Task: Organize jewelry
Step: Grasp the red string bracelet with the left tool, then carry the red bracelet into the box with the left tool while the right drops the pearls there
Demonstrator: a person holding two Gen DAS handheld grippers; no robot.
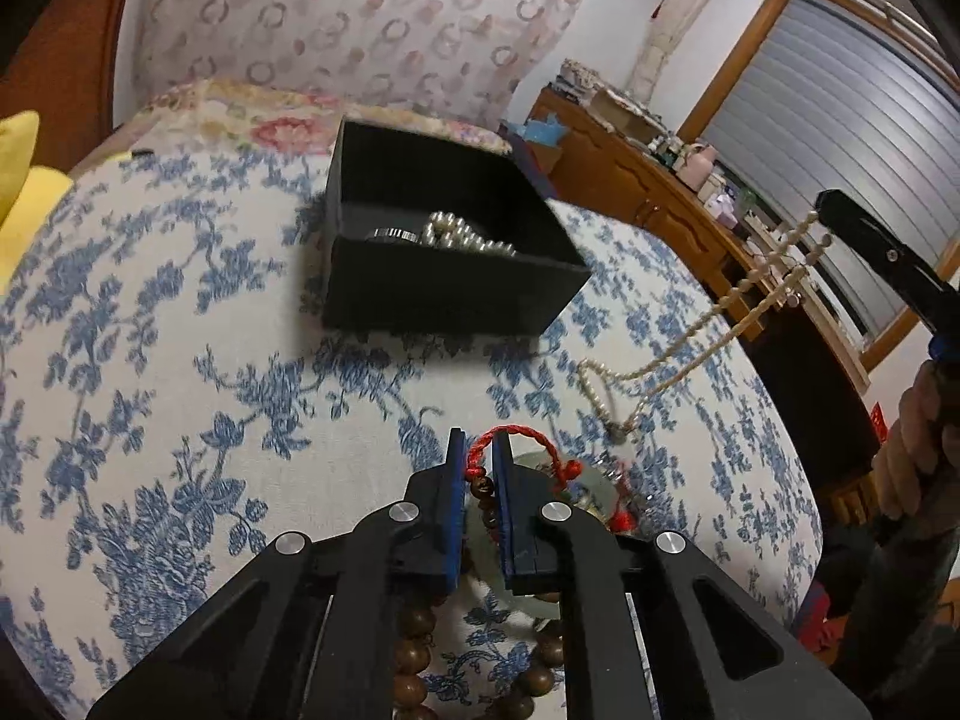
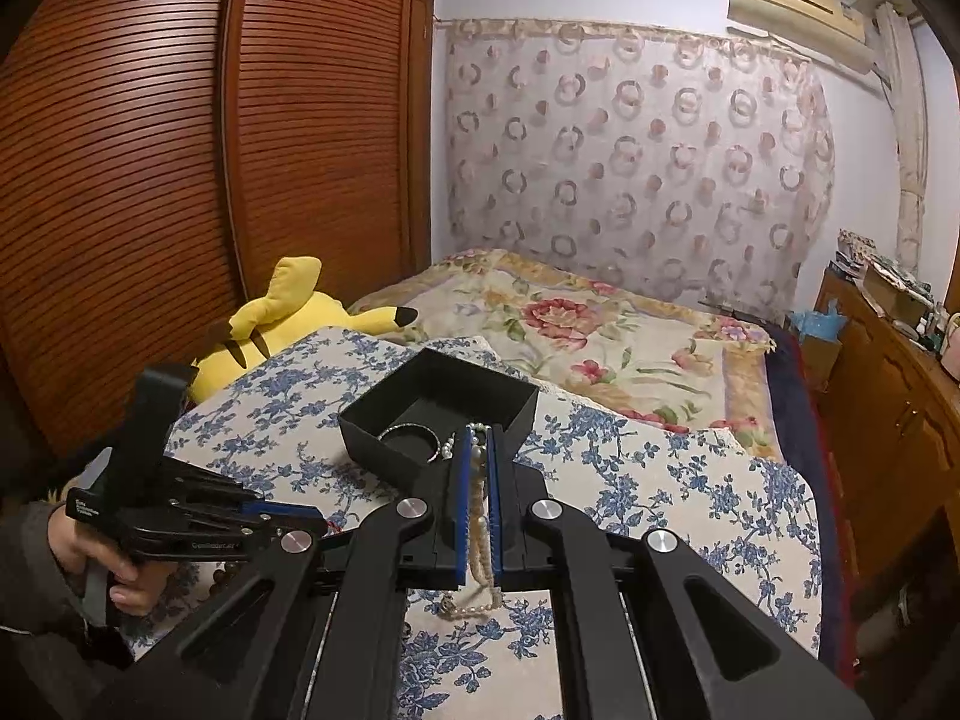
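**Q:** Blue-flowered fabric under everything, is that right? Take me left to right.

**Me:** Yes, a blue floral cloth (image 1: 180, 312) covers the bed. At far left a yellow plush toy (image 2: 288, 324) lies against the wardrobe. My left gripper (image 1: 478, 462) sits low over the cloth, jaws clamped on a red braided cord (image 1: 510, 441) tied to a string of brown wooden beads (image 1: 414, 648). Ahead of it stands the black jewelry box (image 1: 444, 294), open, with pearls and a silver ring already inside.

**Q:** And the right side?

**Me:** My right gripper (image 2: 478, 480) is raised, jaws closed on a pearl necklace (image 1: 690, 354). From the left camera, the strand slopes down from the fingers and its lower end touches the cloth just right of the box.

**Q:** How do I finish this step well?

**Me:** I judge the necklace goes in next. I'd lift until the trailing end clears the cloth, carry it over the box's near wall, lower the hanging end in first so the strand coils, then release. A dragging tail could snag the red cord or tip the box.
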